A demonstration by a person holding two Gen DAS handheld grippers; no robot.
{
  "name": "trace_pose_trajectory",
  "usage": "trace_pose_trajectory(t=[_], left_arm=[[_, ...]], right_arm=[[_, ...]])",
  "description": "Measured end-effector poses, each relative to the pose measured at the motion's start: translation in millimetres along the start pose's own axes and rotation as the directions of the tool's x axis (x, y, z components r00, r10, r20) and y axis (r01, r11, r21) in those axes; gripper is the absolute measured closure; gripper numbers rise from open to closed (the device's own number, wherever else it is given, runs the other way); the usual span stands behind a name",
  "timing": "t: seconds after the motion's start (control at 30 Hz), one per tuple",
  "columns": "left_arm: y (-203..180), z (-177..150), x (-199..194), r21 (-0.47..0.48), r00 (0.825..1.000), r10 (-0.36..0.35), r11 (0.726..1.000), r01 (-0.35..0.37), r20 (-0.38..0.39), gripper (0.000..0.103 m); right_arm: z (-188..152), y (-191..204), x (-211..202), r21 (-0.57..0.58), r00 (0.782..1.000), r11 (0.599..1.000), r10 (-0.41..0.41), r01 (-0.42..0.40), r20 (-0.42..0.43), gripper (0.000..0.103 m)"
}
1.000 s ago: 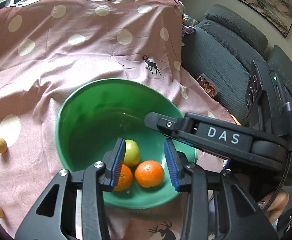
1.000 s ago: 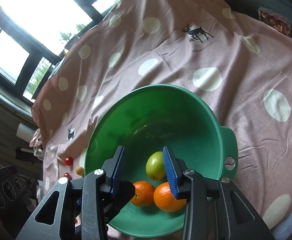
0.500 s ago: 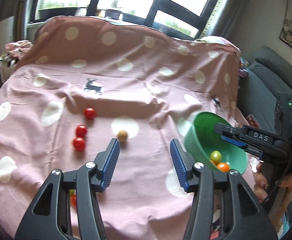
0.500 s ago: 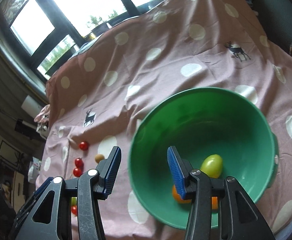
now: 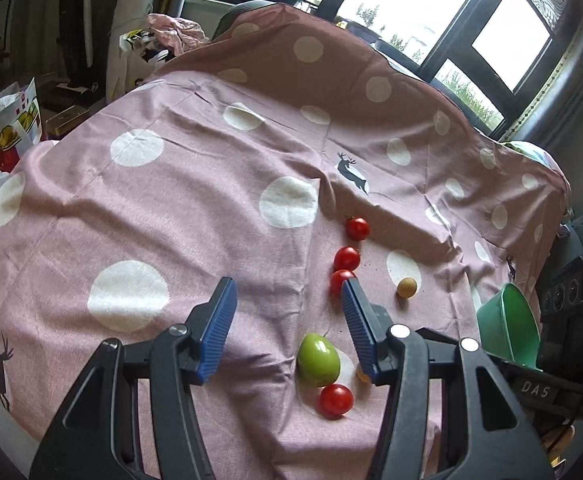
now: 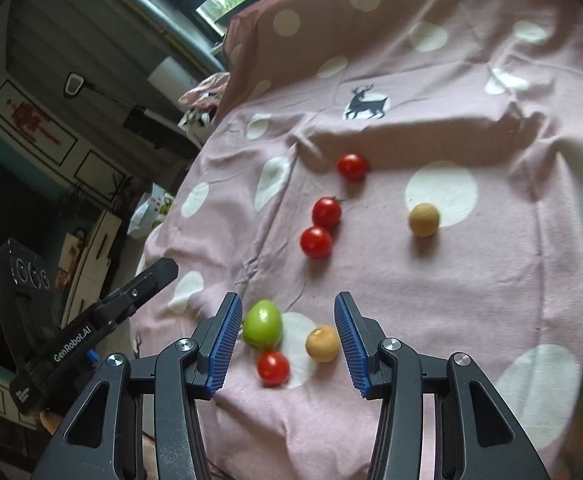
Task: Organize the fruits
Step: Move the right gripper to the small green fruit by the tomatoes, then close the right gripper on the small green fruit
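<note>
Hovering over the loose fruit is where both grippers are at, so this looks like the reach-for-the-next-piece step, nothing picked yet. Going left to right: the left gripper (image 5: 287, 320) has its blue fingers spread wide with nothing between them, hanging above the pink dotted cloth (image 5: 171, 200). Just right of its gap sits the green fruit (image 5: 318, 360) with a red tomato (image 5: 335, 400) touching or nearly touching its near side, and a tan fruit (image 6: 322, 343) mostly hidden behind the left gripper's right finger but plain in the right wrist view. Further back there's a loose line of three red tomatoes (image 5: 347, 258), and a second tan ball (image 5: 406, 287) off to their right. The right gripper (image 6: 285, 340) is also spread and empty, and it's the one framing the near cluster: green fruit close to its left finger, tan fruit close to its right finger, red tomato low between. The green bowl (image 5: 507, 332) is at the far right, next to the right gripper's body, well apart from the tomatoes; can't see into it from here. My guess is the right gripper goes next, but three pieces sit in that gap, so it needs to shift sideways and centre on one, come down onto the cloth, then close gently since these round things will roll or squish. After that, carry it right to the bowl.
</note>
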State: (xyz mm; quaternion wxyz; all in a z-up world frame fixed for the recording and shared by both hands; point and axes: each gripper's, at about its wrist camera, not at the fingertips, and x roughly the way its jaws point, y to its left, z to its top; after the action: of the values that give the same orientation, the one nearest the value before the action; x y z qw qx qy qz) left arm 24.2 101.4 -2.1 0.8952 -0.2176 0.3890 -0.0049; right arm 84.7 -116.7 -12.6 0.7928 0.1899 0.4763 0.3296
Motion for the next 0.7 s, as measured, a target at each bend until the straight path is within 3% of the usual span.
trace_pose_trajectory(t=[0.2,0.33,0.53,0.7], left_arm=[[9.3,0.2,8.7,-0.042,0.999,0.003,0.999,-0.004,-0.036,0.05],[10.0,0.2,11.2,-0.048,0.999,-0.009,0.999,0.007,-0.049,0.051],[7.1,0.1,11.1,-0.039,0.998,-0.032,0.999,0.03,-0.05,0.051],[0.7,-1.3,12.0,-0.017,0.998,-0.031,0.999,0.03,-0.053,0.051]], right_arm=[[-4.0,9.5,38.7,0.011,0.993,0.998,0.06,-0.059,-0.105,0.058],[-8.4,16.5,53.1,-0.012,0.99,1.0,-0.002,0.001,-0.143,0.066],[-12.7,20.7,64.3,-0.019,0.983,0.999,0.028,-0.032,-0.181,0.067],[-14.2,25.5,64.5,-0.036,0.988,0.999,0.004,-0.009,-0.151,0.067]])
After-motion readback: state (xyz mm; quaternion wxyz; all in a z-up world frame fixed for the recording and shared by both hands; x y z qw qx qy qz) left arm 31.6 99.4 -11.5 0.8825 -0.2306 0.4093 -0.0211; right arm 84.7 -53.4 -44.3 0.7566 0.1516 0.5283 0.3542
